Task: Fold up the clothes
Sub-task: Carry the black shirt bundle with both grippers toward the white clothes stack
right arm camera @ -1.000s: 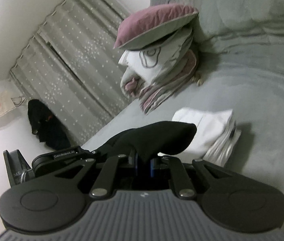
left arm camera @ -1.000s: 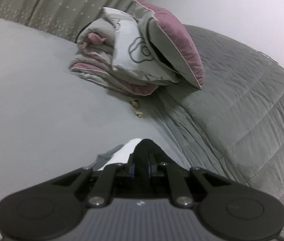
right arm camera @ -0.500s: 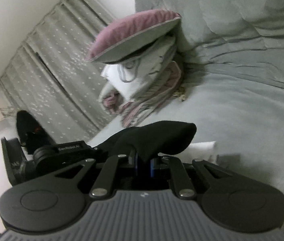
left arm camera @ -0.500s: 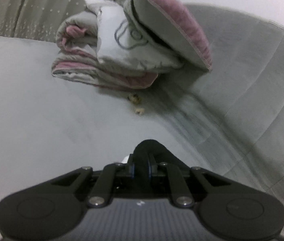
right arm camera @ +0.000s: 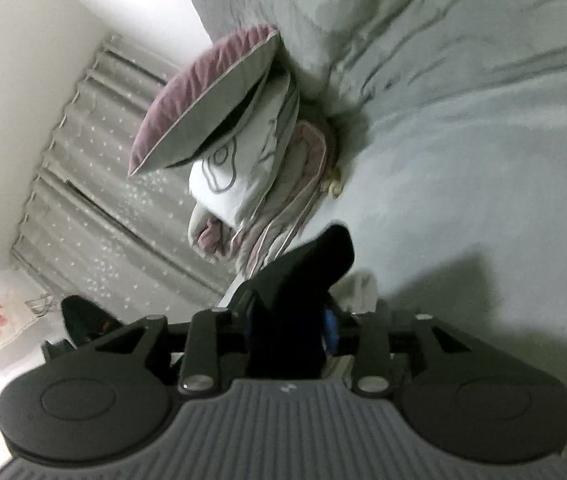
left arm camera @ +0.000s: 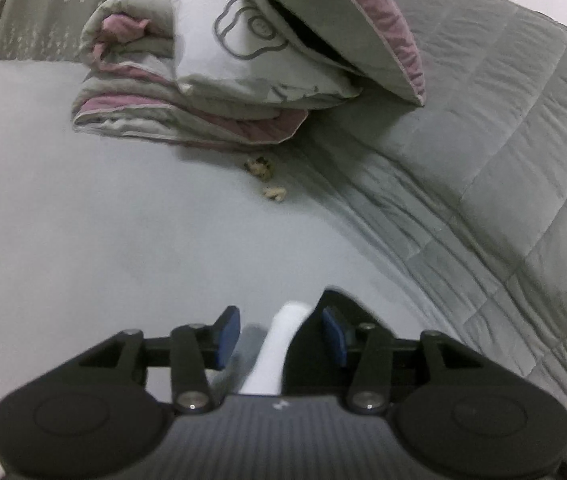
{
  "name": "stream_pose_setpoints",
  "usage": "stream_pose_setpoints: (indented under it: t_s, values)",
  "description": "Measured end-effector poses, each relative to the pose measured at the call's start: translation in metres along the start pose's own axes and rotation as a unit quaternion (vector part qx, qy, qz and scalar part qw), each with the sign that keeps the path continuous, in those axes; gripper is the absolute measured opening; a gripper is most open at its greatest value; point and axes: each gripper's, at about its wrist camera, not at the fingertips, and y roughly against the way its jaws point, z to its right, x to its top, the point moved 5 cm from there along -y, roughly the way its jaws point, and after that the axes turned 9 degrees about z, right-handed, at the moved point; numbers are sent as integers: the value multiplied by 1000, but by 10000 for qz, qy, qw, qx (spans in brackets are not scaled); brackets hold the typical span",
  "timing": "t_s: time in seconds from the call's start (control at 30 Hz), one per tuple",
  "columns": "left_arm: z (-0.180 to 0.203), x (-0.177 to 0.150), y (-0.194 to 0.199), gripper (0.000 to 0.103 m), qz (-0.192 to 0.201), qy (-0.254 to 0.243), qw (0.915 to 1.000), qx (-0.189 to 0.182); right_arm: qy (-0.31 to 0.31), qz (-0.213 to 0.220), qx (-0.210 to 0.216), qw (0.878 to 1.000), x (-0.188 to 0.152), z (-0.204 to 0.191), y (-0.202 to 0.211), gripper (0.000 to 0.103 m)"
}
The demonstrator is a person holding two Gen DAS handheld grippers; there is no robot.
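We count two grippers, one black garment, one white folded garment, two pillows on one folded duvet, and two small crumpled scraps on the bed [left arm camera: 83,240].

Nearest us, the left gripper [left arm camera: 280,334] has its jaws spread, blue pads bare; half a second ago they were pressed together on black cloth. The black garment [left arm camera: 303,344] now leans against the right-hand pad only, and the white folded garment [left arm camera: 273,354] shows in the gap, its long axis running away from us toward the duvet.

The right gripper [right arm camera: 289,330] has its jaws pinching the black garment [right arm camera: 303,268], which rises from the gripper and points up and right, toward the duvet; earlier it lay level, pointing right. The white garment [right arm camera: 359,290] peeks out just beside it.

Farther off, the scraps [left arm camera: 267,178] lie just before the folded duvet [left arm camera: 171,116], which carries the white pillow [left arm camera: 235,52] and the mauve pillow [left arm camera: 367,28]. Behind the duvet hangs a dotted curtain [right arm camera: 95,200].
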Motion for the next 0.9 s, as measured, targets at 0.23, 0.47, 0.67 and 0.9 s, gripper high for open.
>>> stream_pose_setpoints:
  t_s: [0.23, 0.47, 0.67, 0.9]
  values:
    - [14, 1, -37, 45, -516, -96, 9986, 82, -610, 164, 191, 9978, 7, 11, 0, 38]
    - [23, -8, -15, 2, 368, -386, 9984, -188, -456, 243, 133, 9986, -2, 8, -5, 16]
    - [13, -11, 0, 2, 994, -375, 9936, 378, 126, 505, -11, 9986, 3, -4, 1, 13]
    - [7, -9, 16, 36, 1139, -249, 9901, 777, 132, 423, -381, 9983, 8, 8, 4, 20]
